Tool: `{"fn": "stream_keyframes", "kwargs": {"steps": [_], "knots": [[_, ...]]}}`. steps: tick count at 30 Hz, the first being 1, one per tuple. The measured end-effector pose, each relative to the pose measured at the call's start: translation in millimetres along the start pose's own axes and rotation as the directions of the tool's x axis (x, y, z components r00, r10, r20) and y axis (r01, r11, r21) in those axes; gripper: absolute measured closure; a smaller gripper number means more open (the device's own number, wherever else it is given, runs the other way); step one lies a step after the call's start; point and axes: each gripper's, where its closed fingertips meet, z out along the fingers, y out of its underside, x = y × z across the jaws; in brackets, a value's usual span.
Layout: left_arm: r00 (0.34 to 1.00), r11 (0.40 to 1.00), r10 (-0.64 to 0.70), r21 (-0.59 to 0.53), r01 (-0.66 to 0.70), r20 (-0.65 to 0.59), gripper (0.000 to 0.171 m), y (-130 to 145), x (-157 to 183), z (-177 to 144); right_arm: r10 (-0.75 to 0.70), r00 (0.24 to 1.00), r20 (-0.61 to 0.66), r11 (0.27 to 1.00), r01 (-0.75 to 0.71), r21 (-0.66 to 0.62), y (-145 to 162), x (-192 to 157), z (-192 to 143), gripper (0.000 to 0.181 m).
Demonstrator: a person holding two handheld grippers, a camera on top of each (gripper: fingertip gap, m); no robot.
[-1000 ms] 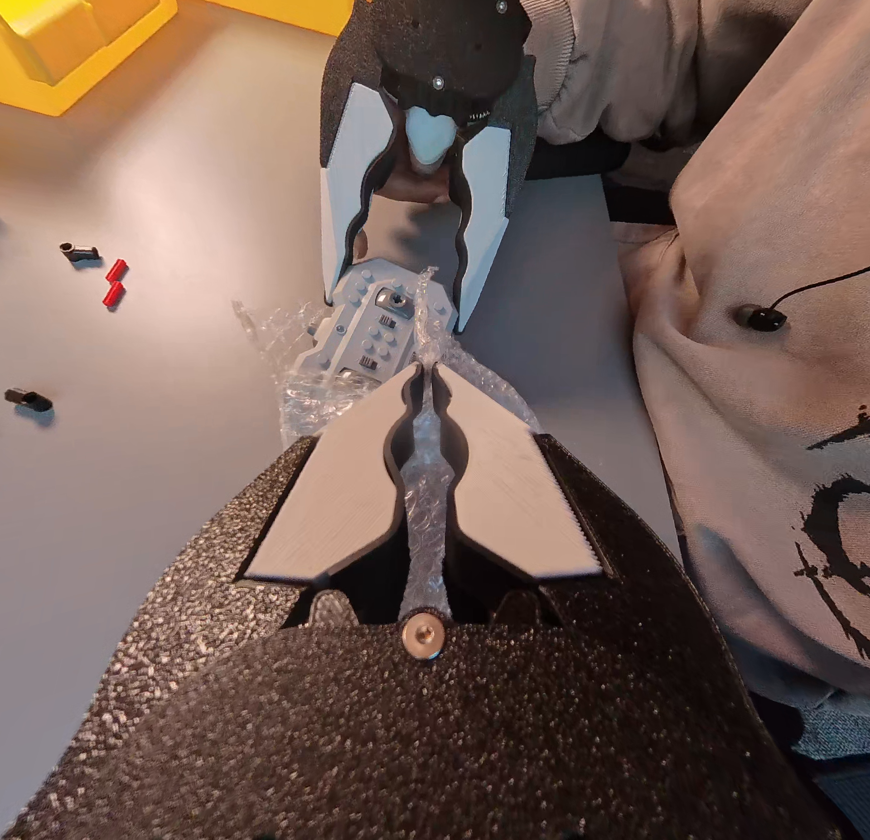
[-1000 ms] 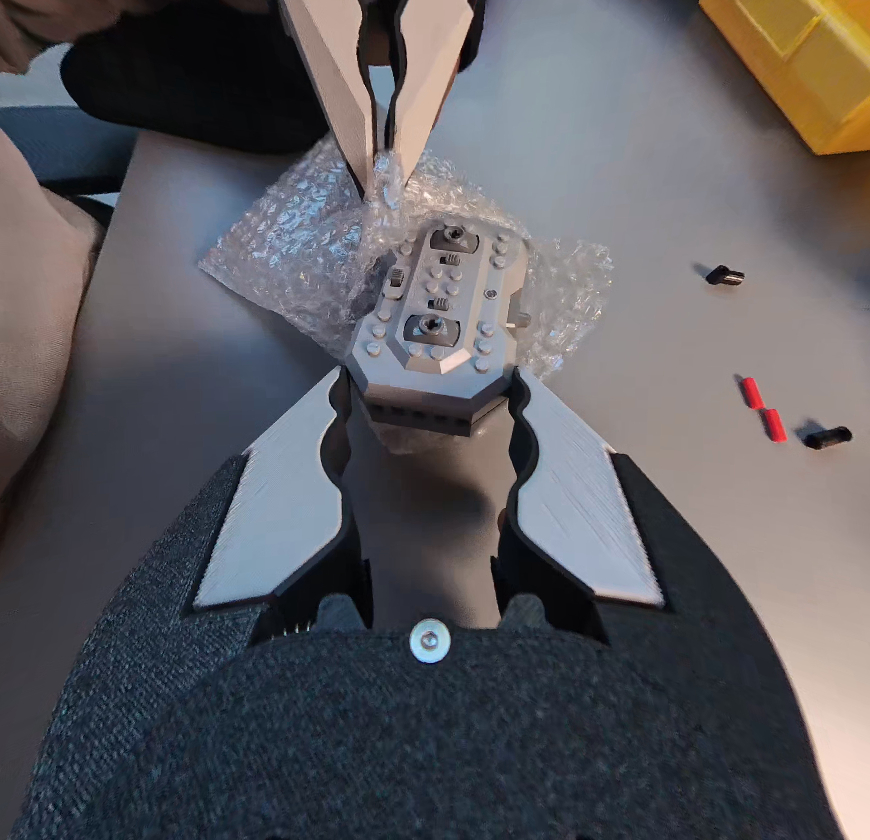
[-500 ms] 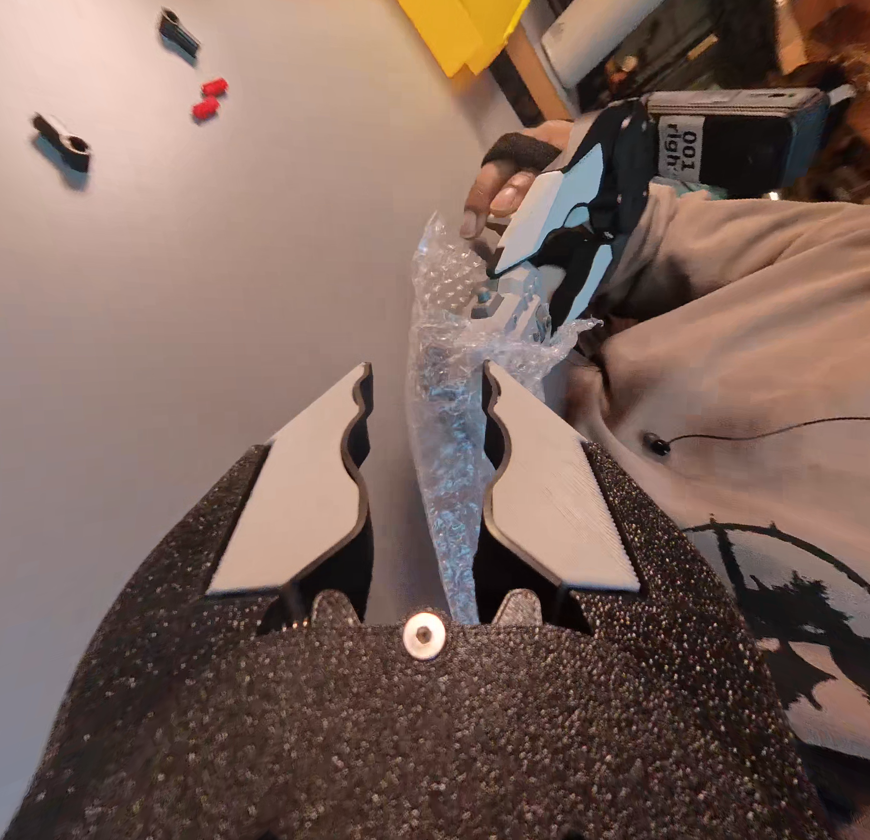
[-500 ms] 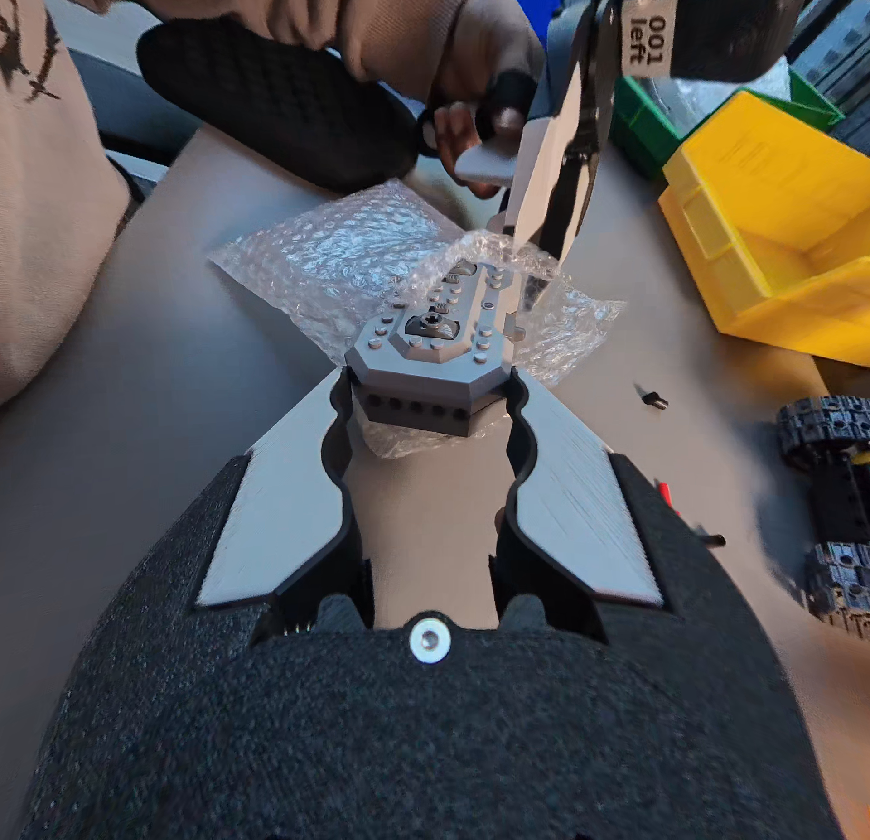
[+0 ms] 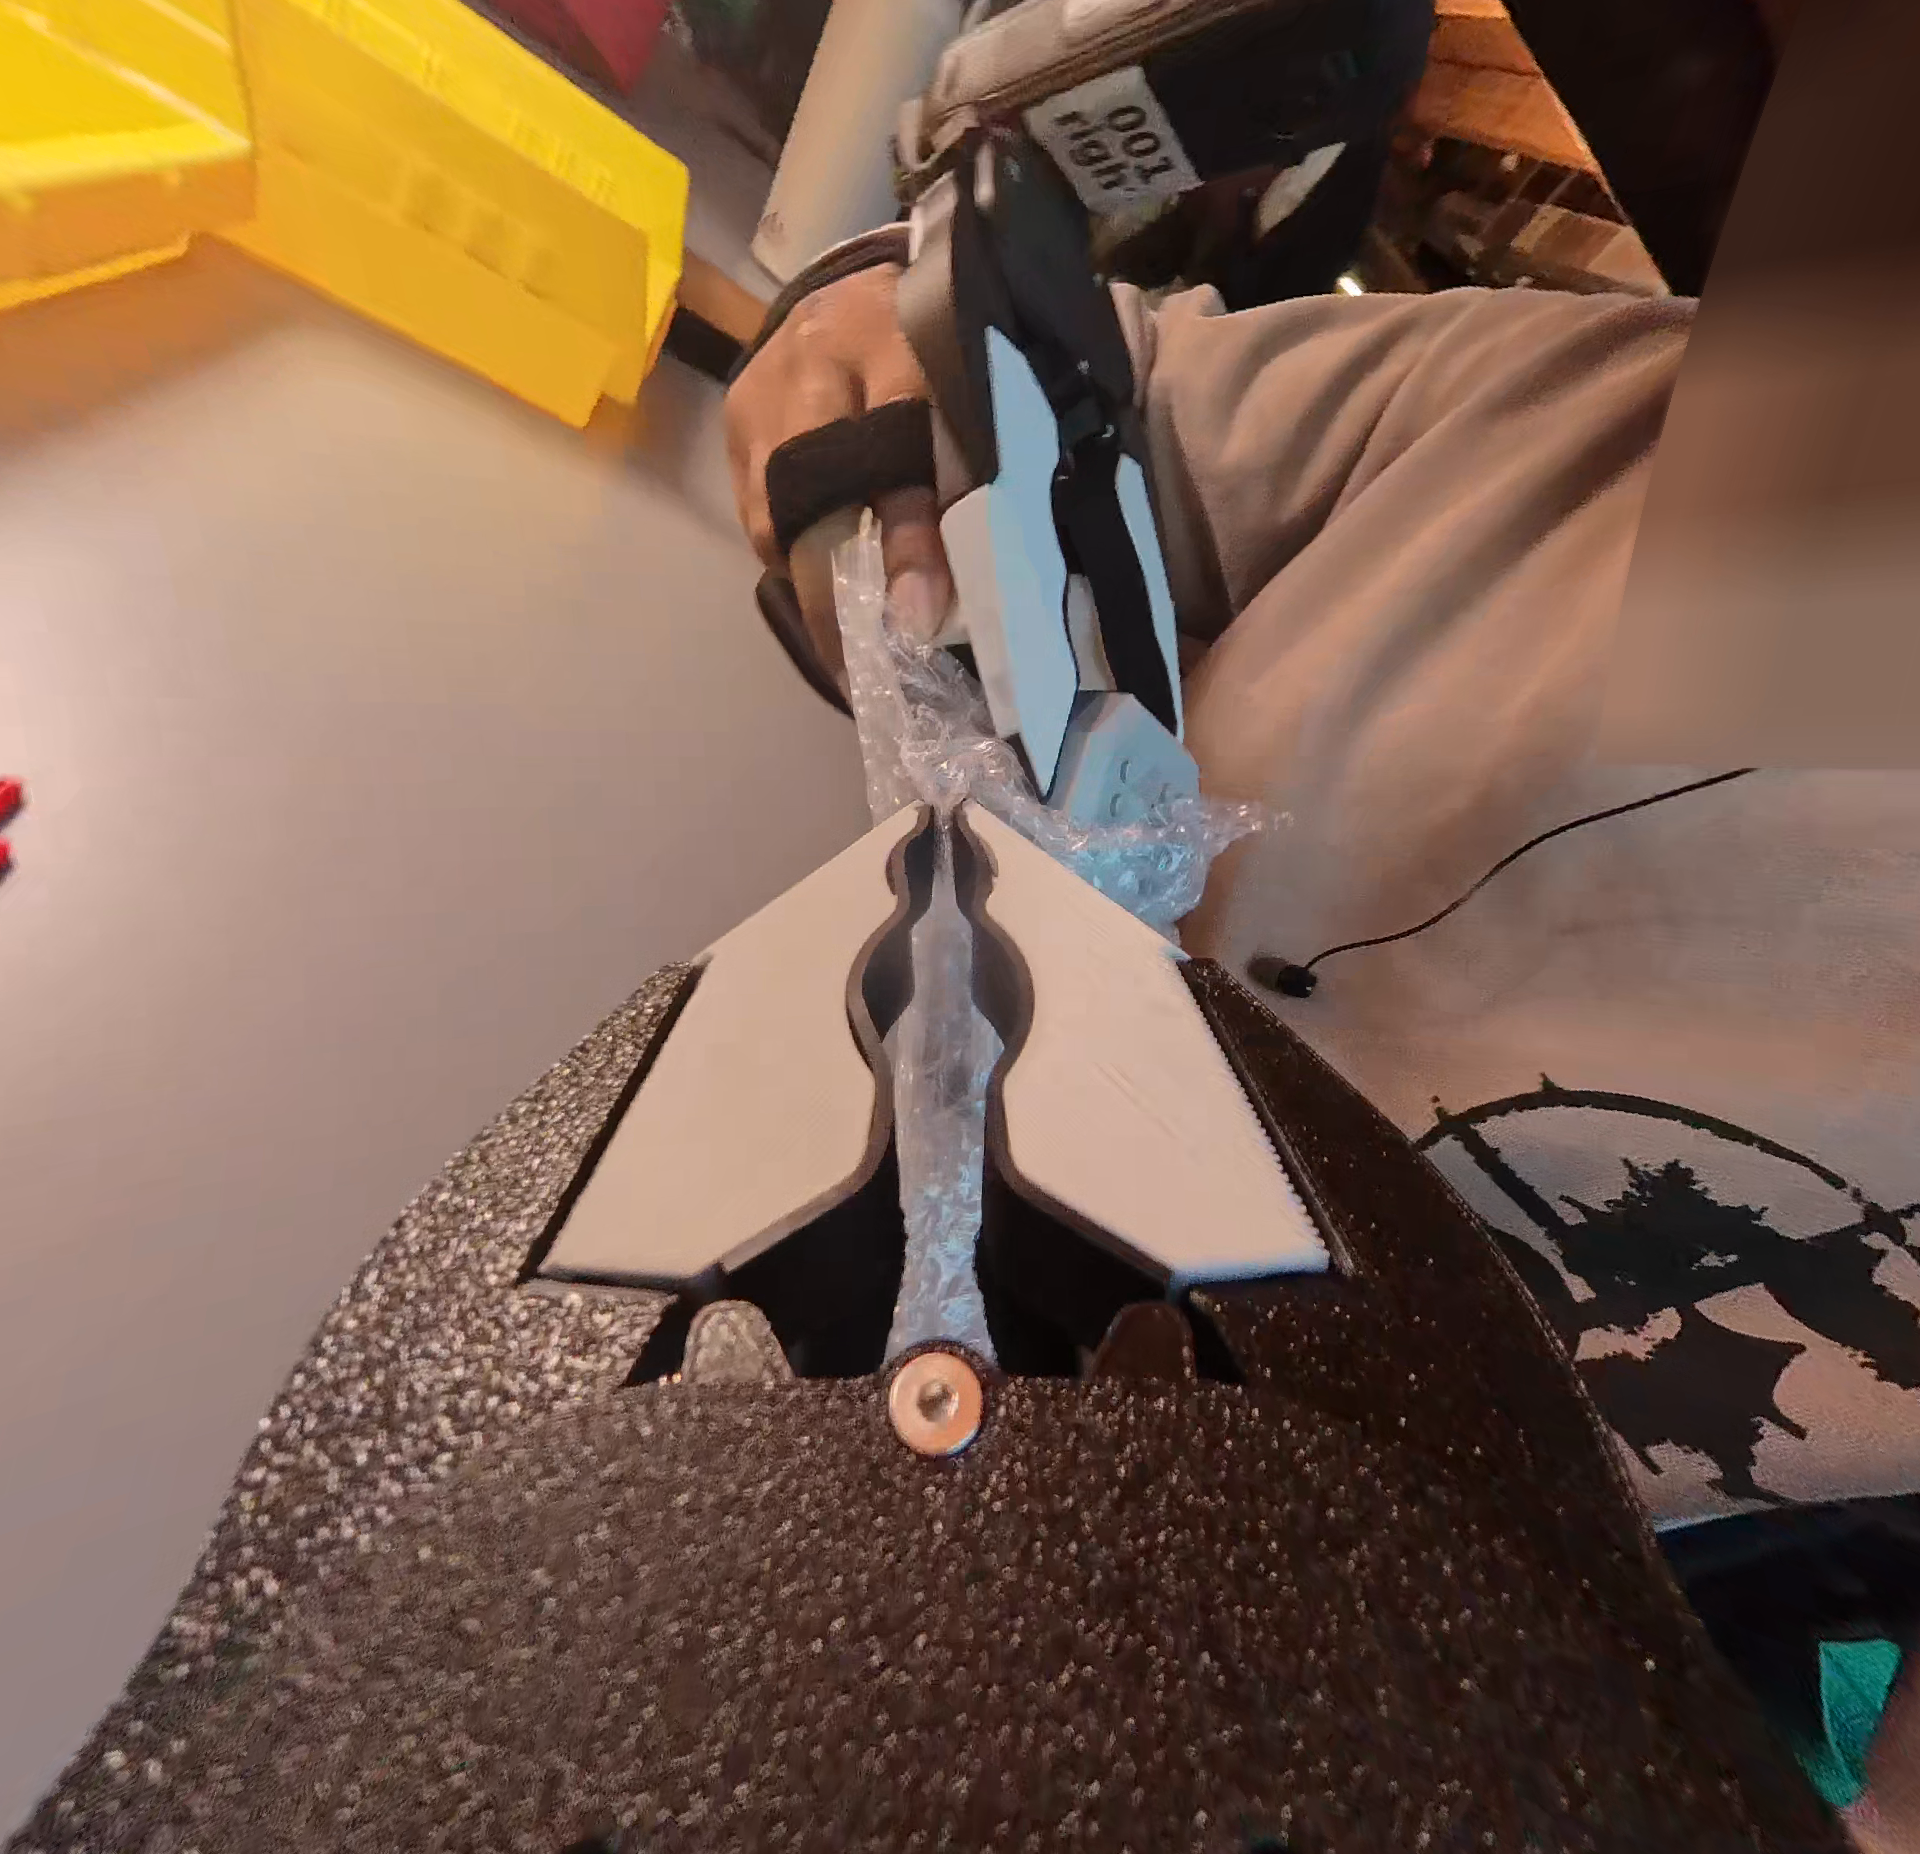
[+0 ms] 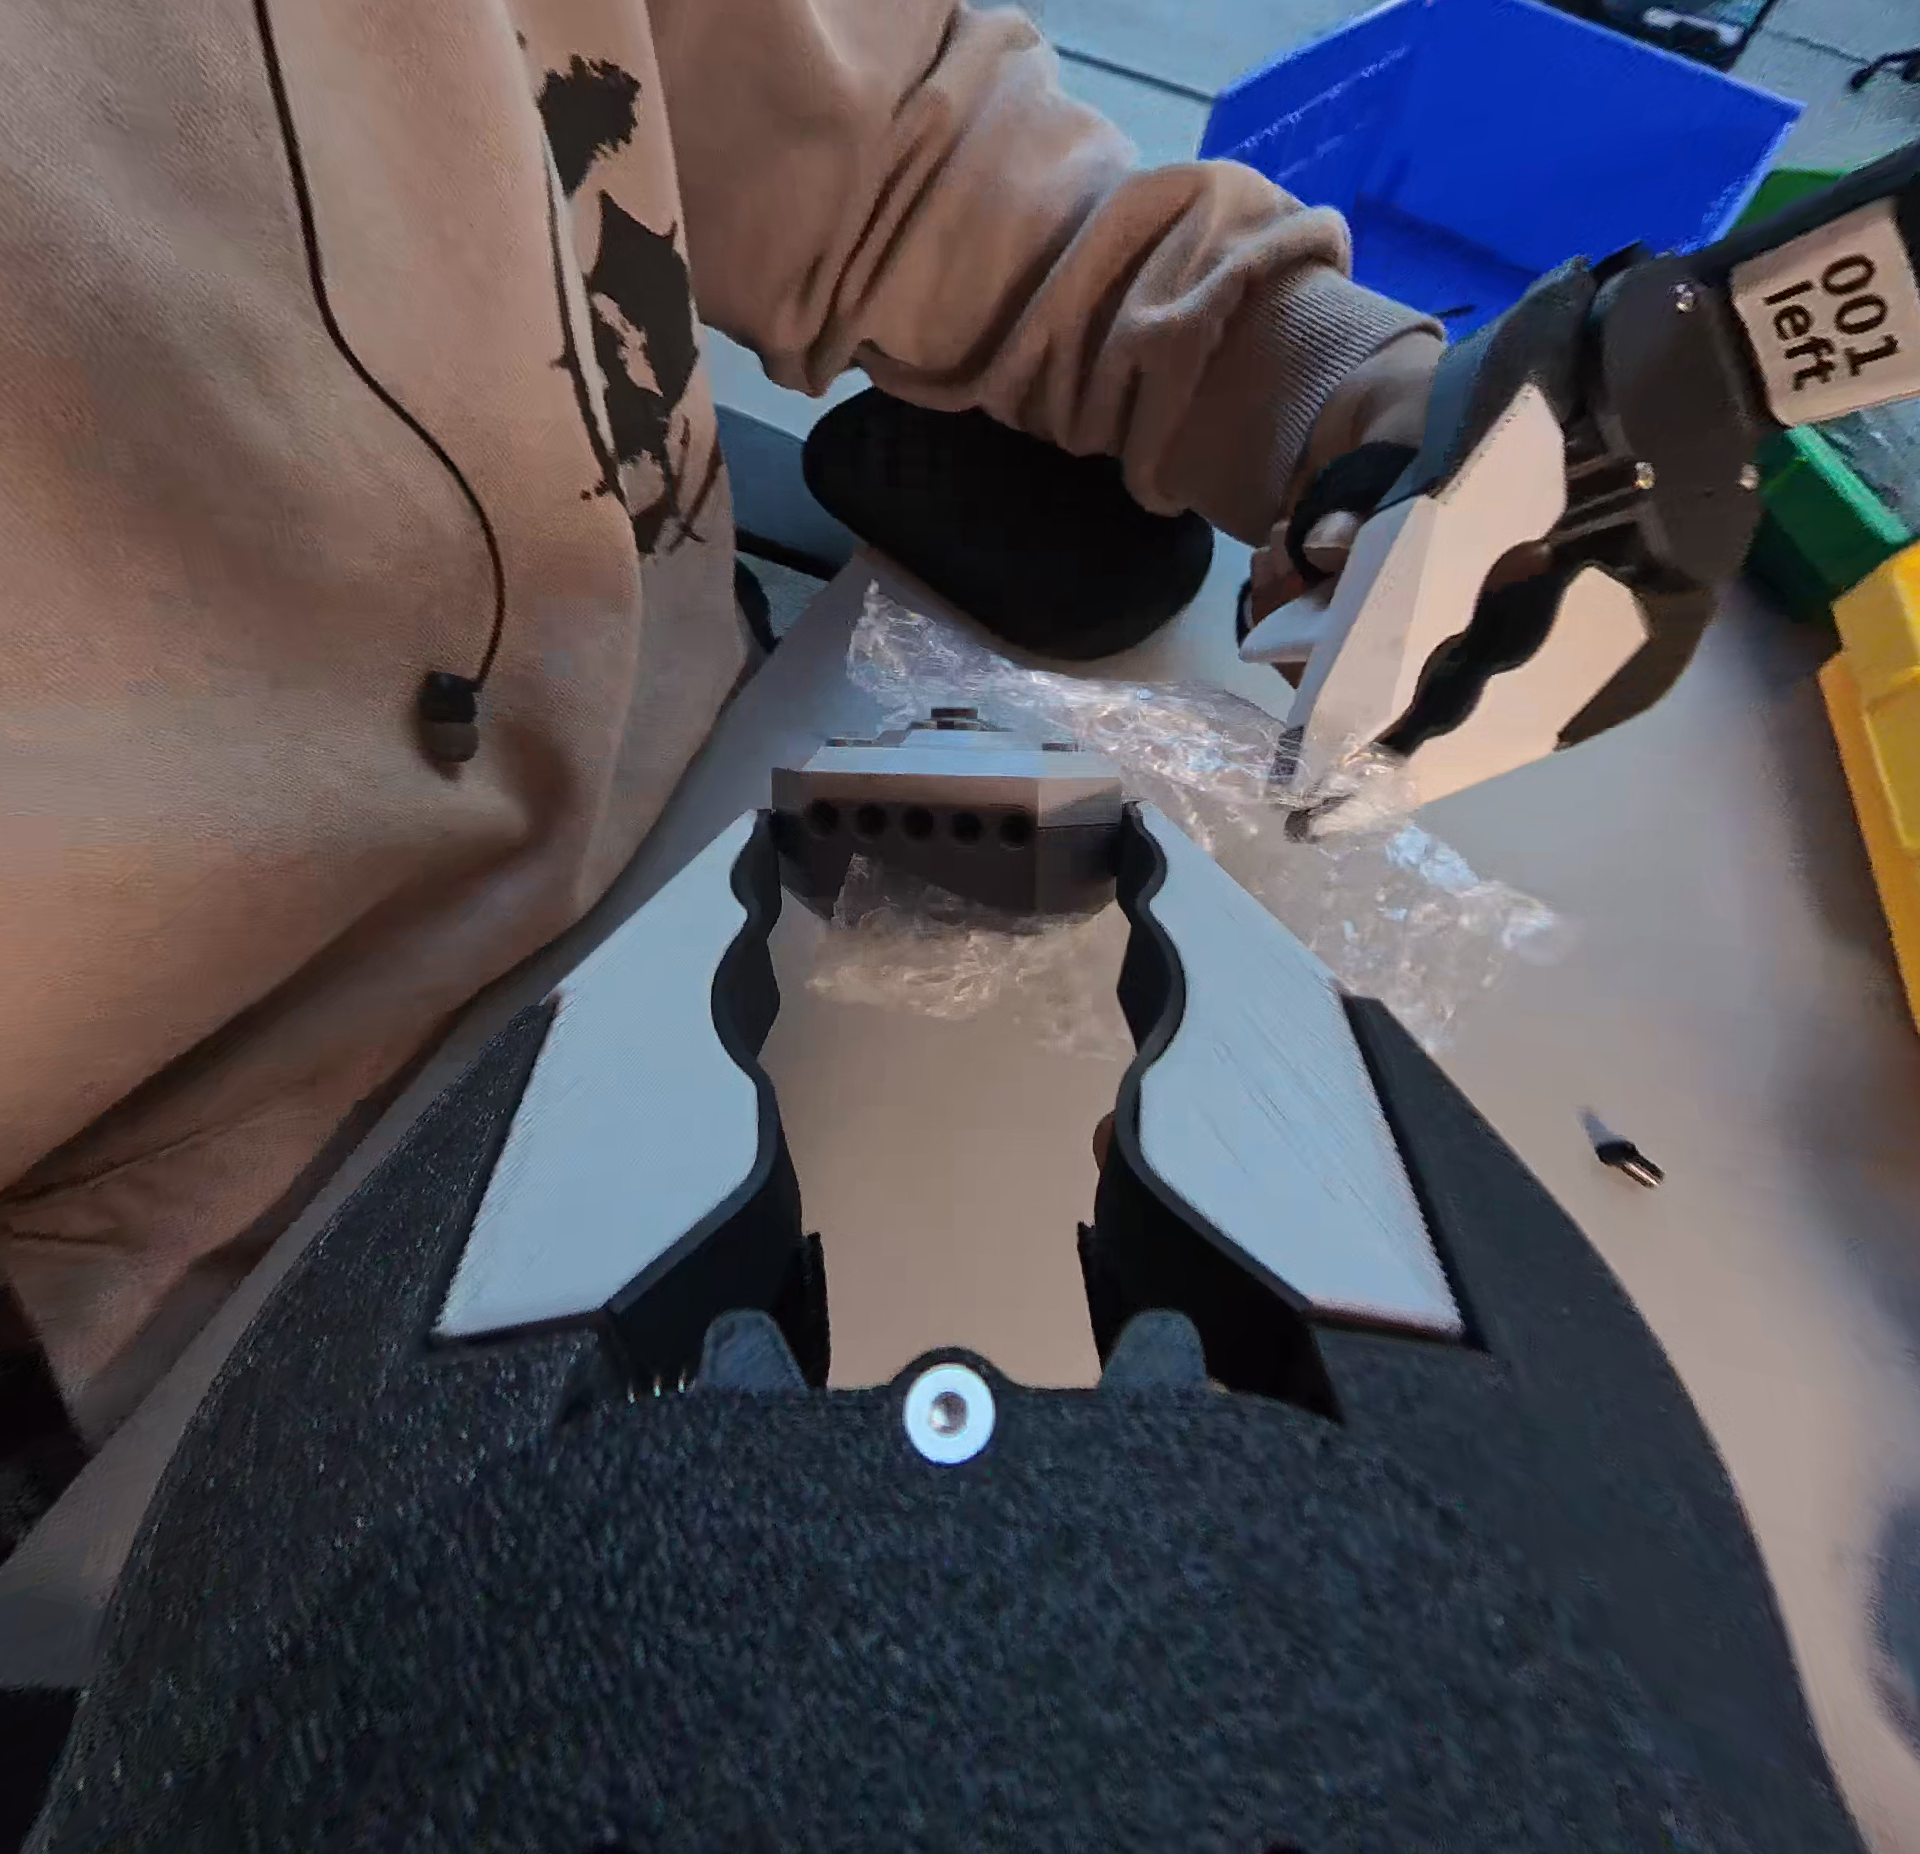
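My left gripper [image 5: 940, 819] is shut on a twisted strip of clear bubble wrap [image 5: 940, 1077] that runs up between its fingers. My right gripper [image 6: 945, 836] is shut on a grey studded block [image 6: 940, 802] with a row of holes in its side, held over the wrap [image 6: 1153, 724] near the table's edge by the person's beige hoodie. In the right wrist view the left gripper [image 6: 1345, 765] pinches the wrap to the right of the block. In the left wrist view the right gripper [image 5: 1107, 755] holds the block [image 5: 1143, 778] just beyond my left fingertips.
Yellow bins [image 5: 416, 173] stand at the back of the grey table [image 5: 312, 765]. A blue bin [image 6: 1507, 142], a green bin [image 6: 1818, 516] and a yellow bin [image 6: 1881, 744] stand on the right. A small black pin [image 6: 1626, 1162] lies on the table. A black pad [image 6: 997, 526] sits behind the block.
My left gripper was shut on the wrap, opened half a second ago, and has shut on it again. The right gripper has tilted and turned the block toward the person.
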Motion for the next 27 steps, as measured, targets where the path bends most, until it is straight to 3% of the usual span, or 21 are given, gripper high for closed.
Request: {"fn": "stream_keyframes", "kwargs": {"steps": [3,11,14,17,23,25,27], "knots": [[0.989,0.992,0.12,0.056,-0.115,-0.089,0.17,-20,26,7,0.028,0.995,0.094,1.0,-0.028,-0.009,-13,-3,-4,0.116],[0.949,0.951,0.284,0.17,-0.26,-0.139,0.17,-36,51,5,-0.133,0.987,0.09,0.951,0.153,-0.27,-21,3,-10,0.115],[0.936,0.907,0.337,0.3,-0.295,-0.097,0.17,-51,56,-5,-0.188,0.982,0.003,0.925,0.178,-0.337,-43,12,-22,0.114],[0.957,0.876,0.273,0.436,-0.205,-0.1,0.171,-54,48,-15,-0.246,0.964,-0.104,0.91,0.192,-0.368,-50,30,-30,0.11],[0.968,0.872,0.244,0.45,-0.191,-0.062,0.171,-49,38,-16,-0.181,0.966,-0.183,0.929,0.107,-0.354,-26,29,-36,0.115],[0.971,0.882,0.233,0.431,-0.189,-0.051,0.171,-45,32,-15,-0.177,0.952,-0.251,0.932,0.079,-0.355,-16,33,-37,0.114],[0.971,0.879,0.236,0.438,-0.191,-0.05,0.171,-46,32,-17,-0.134,0.929,-0.344,0.96,0.035,-0.279,-15,37,-45,0.111]]}}
